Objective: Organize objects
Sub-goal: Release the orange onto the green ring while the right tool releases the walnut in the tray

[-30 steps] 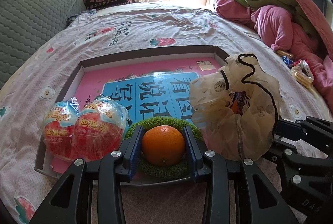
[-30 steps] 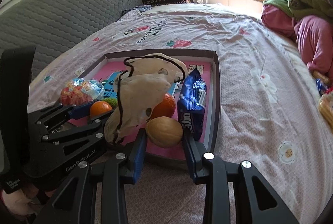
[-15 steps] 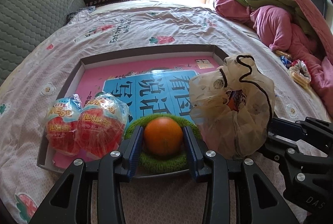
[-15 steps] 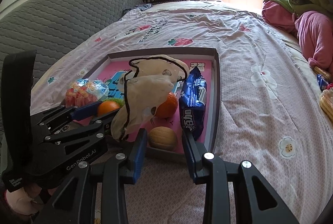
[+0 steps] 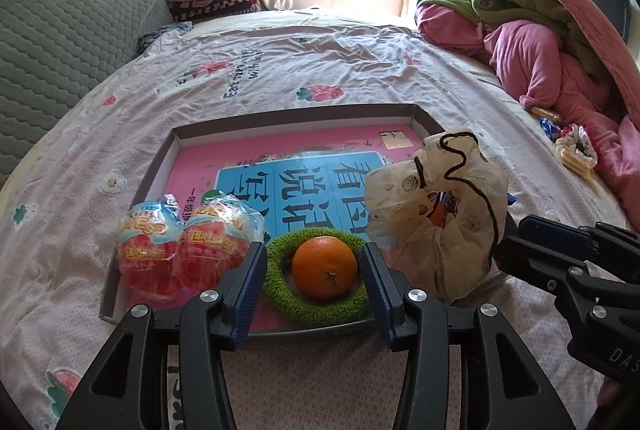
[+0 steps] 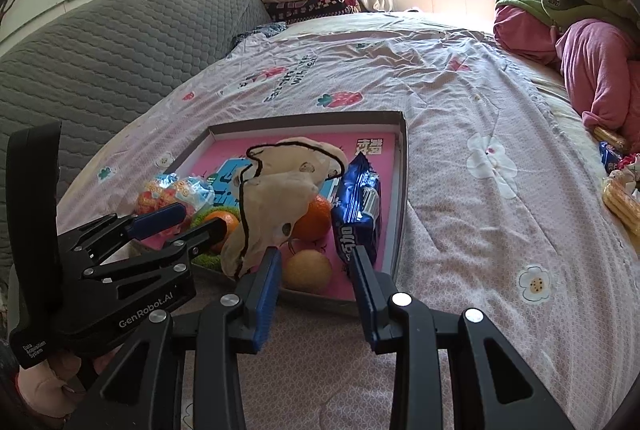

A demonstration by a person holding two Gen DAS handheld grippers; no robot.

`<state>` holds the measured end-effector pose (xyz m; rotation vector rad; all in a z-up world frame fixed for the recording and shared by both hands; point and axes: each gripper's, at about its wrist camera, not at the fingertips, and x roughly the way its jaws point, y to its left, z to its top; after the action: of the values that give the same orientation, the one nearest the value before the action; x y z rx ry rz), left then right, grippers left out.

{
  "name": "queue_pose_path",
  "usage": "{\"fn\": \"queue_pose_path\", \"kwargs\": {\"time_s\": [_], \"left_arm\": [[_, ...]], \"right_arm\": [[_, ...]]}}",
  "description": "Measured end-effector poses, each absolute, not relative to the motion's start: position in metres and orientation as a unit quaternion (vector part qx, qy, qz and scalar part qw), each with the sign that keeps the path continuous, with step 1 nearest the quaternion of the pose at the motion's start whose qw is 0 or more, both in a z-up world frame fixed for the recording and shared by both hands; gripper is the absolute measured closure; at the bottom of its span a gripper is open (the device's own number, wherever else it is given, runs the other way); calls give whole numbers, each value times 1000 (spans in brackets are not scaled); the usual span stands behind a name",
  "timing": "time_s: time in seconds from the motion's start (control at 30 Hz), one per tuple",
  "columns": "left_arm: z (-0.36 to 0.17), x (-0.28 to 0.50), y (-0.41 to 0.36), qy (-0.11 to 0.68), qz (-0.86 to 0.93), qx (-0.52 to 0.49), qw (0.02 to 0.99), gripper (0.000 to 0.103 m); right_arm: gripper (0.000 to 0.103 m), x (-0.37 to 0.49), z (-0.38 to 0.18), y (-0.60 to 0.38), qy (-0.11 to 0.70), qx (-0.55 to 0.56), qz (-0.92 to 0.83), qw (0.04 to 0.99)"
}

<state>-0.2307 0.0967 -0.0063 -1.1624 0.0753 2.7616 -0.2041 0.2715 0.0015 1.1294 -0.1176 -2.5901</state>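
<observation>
An orange [image 5: 324,267] rests inside a green fuzzy ring [image 5: 280,294] at the near edge of the pink-lined tray [image 5: 296,118]. My left gripper [image 5: 313,250] straddles it. Its jaws are opening, and both blue pads stand clear of the orange's sides. My right gripper [image 6: 314,252] is open and holds nothing. Just past its fingertips a pale yellow round fruit [image 6: 308,270] lies in the tray [image 6: 402,166]. A blue biscuit pack [image 6: 358,206], a second orange [image 6: 316,220] and a crumpled beige bag [image 6: 280,198] lie behind it.
Two red-and-blue snack packs [image 5: 188,258] sit in the tray's near left corner. The tray lies on a flowered bedspread [image 5: 320,70]. A grey headboard [image 6: 120,50] is at the left; pink and green bedding [image 5: 540,42] and loose snacks [image 6: 624,198] are at the right.
The left jaws have spread off the orange, which stays in the green ring. The yellow fruit, earlier up between the right pads, now lies lower in the tray, clear of them.
</observation>
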Motion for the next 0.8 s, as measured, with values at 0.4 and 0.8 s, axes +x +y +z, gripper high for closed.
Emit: {"fn": "queue_pose_path", "kwargs": {"time_s": [0.4,0.8], "left_arm": [[13,-218,92,22,925,-376,59,48],[30,-199,83,16,931,-361,51,37]], "right_arm": [[61,-198,13,273,-35,378,-913,148],[47,-186,30,266,-30,345,-925,154]]}}
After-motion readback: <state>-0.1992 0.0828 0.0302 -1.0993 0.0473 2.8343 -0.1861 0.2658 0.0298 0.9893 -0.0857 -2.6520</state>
